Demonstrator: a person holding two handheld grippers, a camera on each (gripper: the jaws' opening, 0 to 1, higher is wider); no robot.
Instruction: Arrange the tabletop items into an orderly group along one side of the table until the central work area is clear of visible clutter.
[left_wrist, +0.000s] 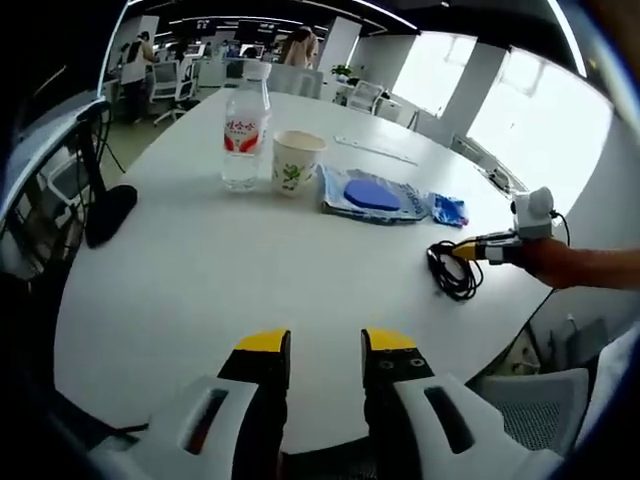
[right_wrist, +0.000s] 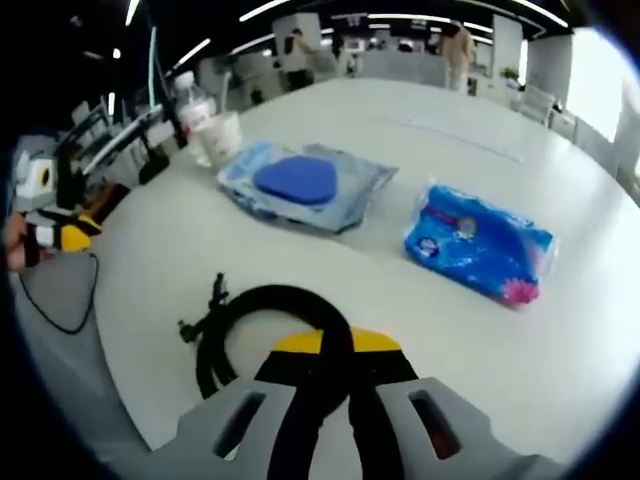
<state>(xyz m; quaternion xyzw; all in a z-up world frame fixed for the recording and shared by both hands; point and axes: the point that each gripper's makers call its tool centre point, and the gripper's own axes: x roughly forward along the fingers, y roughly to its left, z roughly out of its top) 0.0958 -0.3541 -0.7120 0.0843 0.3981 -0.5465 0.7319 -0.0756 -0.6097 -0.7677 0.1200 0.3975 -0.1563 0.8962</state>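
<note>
The right gripper (right_wrist: 335, 350) pinches a coiled black cable (right_wrist: 262, 318) whose loose loops, I judge, could snag the blue tissue pack (right_wrist: 480, 243) at 2 o'clock, while the left gripper (left_wrist: 326, 348) hovers spread, the red-labelled water bottle (left_wrist: 245, 125), print unreadable, at 11 o'clock.

Upright water bottle (left_wrist: 244, 125) beside paper cup (left_wrist: 296, 161), flat blue pouch (left_wrist: 372, 195), tissue pack (right_wrist: 480, 243), coiled black cable (right_wrist: 262, 325).
</note>
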